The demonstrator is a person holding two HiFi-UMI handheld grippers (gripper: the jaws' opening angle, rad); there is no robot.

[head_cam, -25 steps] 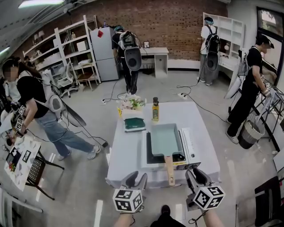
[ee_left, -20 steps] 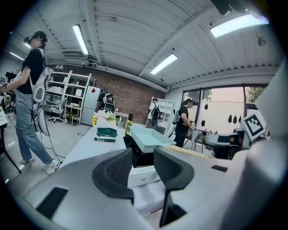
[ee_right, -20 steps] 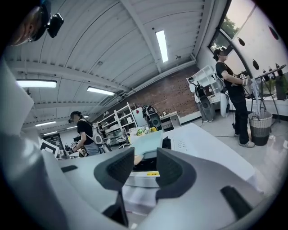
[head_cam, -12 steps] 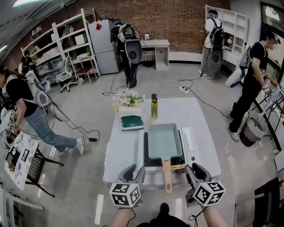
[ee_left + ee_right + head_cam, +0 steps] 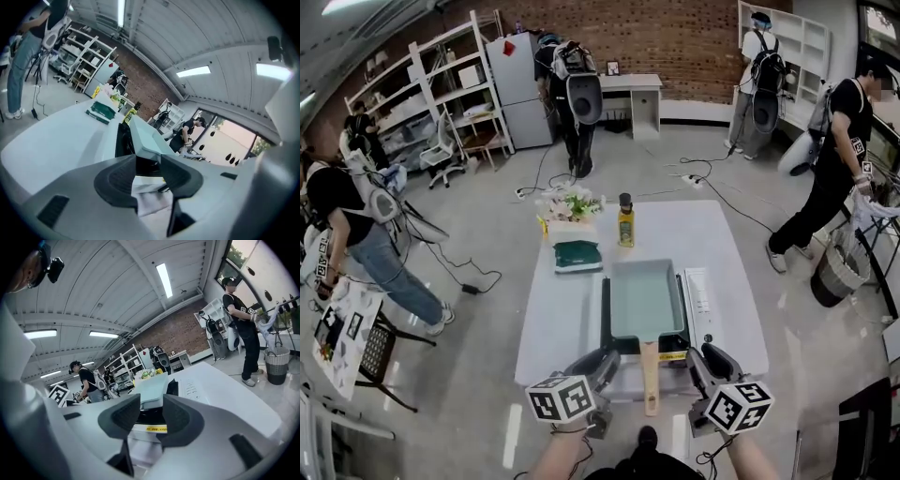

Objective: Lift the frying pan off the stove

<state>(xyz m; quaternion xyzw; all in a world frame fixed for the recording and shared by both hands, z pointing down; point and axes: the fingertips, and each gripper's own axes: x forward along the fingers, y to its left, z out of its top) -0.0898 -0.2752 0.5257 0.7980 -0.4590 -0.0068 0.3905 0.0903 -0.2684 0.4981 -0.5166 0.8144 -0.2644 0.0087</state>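
You hold both grippers low at the near edge of the white table [image 5: 555, 323], 1 on each side of the wooden handle [image 5: 650, 377], because that handle is the only cool, narrow part of the teal square frying pan [image 5: 645, 298] that a 2-jaw tool can pinch. The pan sits flat on the black stove [image 5: 607, 323], and its handle sticks out past the table edge toward you, so it looks easy to reach from where you stand. Your left gripper [image 5: 596, 364] is just left of the handle; its jaws are opening with nothing between them, only the stove front and the pan corner showing beyond the gap. Your right gripper [image 5: 707, 362] stands just right of the handle, jaws spread and bare, aimed at the stove's front edge. Neither tool touches the pan, so the lift is not yet begun. The oil bottle [image 5: 626, 225] and the flowers [image 5: 570, 204] stand well apart at the far end, likely clear of the lift. I judge that the closer left gripper suits the handle, while the right can steady it.
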